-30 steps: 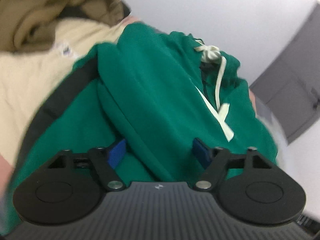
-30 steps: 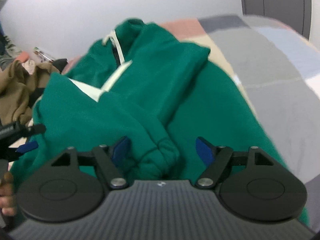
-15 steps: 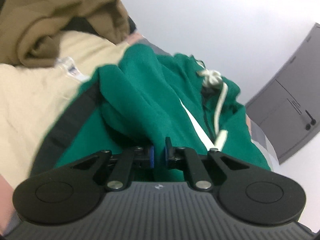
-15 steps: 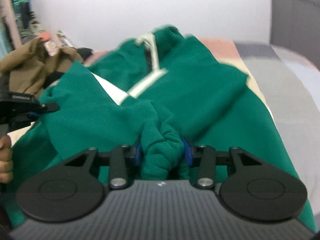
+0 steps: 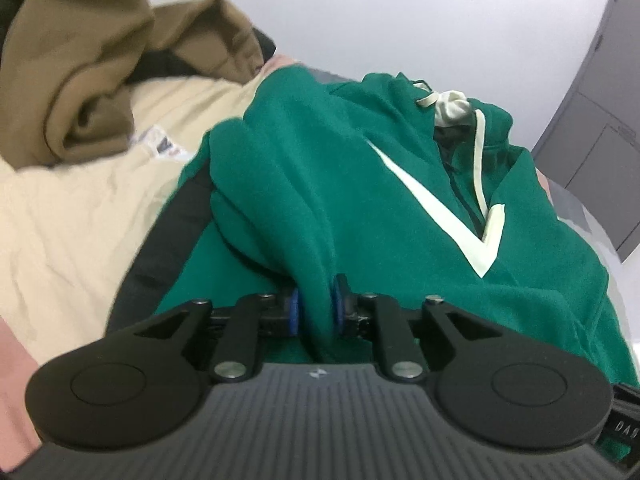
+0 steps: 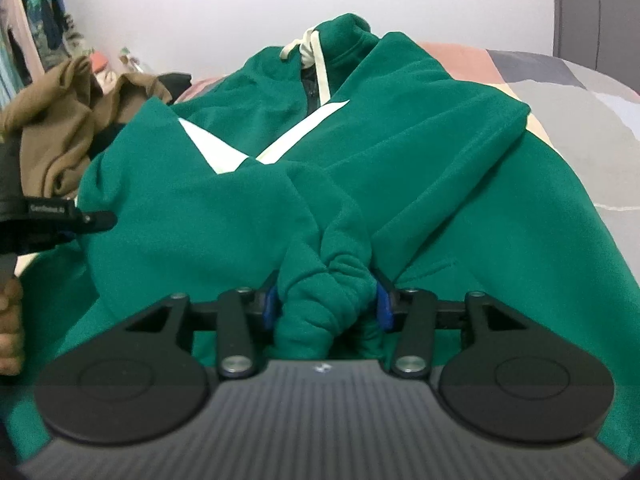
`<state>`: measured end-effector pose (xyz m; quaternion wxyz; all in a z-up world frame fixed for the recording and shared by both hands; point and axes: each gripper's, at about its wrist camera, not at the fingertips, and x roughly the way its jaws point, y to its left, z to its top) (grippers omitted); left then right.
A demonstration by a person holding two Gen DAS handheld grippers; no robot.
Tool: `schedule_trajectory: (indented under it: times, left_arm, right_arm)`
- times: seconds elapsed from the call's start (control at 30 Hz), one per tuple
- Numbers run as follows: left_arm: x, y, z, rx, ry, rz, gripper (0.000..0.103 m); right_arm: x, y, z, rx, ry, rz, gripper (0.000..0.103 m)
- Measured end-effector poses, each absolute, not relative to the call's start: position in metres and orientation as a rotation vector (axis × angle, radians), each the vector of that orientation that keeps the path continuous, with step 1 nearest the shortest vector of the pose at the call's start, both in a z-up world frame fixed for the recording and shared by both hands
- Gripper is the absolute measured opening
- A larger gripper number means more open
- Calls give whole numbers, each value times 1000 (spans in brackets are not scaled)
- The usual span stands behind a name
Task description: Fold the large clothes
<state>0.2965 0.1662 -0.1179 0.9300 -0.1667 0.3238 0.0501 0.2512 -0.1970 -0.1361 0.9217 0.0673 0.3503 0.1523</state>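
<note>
A large green hoodie [image 5: 328, 184] with cream stripes and a cream drawstring lies on a bed, its sleeves folded in over the body; it also fills the right wrist view [image 6: 440, 184]. My left gripper [image 5: 316, 312] is shut on a fold of its green fabric at the near edge. My right gripper [image 6: 326, 300] is shut on a bunched green sleeve cuff [image 6: 320, 292]. The left gripper's tip [image 6: 86, 220] shows at the left of the right wrist view, with the holding hand below it.
A brown garment [image 5: 100, 64] is heaped at the back left, also seen in the right wrist view [image 6: 60, 128]. Beige bedding [image 5: 72, 208] lies left of the hoodie. A grey and pink patterned bedcover [image 6: 568, 92] lies to the right. A grey cabinet [image 5: 600, 128] stands by the white wall.
Both grippers were open a second ago and closed on the hoodie: the left on a fabric fold, the right on the cuff. Both now hold it slightly lifted.
</note>
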Motion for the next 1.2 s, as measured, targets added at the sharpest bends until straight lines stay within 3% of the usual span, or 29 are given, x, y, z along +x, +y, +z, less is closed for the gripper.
schedule_trajectory:
  times: [0.03, 0.07, 0.1, 0.2, 0.27, 0.37, 0.53, 0.7, 1.0, 1.2]
  left_arm:
    - [293, 164, -114, -319, 659, 111, 36]
    - [289, 161, -109, -296, 653, 121, 54]
    - [283, 158, -104, -274, 643, 128, 62]
    - [264, 152, -84, -240, 583, 135, 66]
    - [257, 147, -69, -233, 545, 119, 72]
    - [259, 138, -52, -223, 528, 96, 81]
    - [295, 114, -34, -139, 529, 13, 82]
    - [383, 116, -29, -210, 558, -64, 82]
    - [597, 135, -74, -294, 553, -69, 81]
    - [682, 144, -100, -263, 575, -66, 81]
  right_arm:
    - [249, -200, -134, 149, 717, 315, 49]
    - [248, -201, -132, 157, 715, 317, 50]
    - [246, -203, -129, 168, 709, 316, 50]
    - [239, -210, -116, 203, 668, 316, 53]
    - [234, -215, -107, 221, 627, 319, 69]
    - [229, -223, -93, 249, 561, 329, 80]
    - [269, -230, -78, 272, 548, 371, 81]
    - [354, -237, -70, 327, 543, 390, 81]
    - [564, -218, -85, 486, 506, 399, 81]
    - [687, -189, -105, 552, 558, 360, 81]
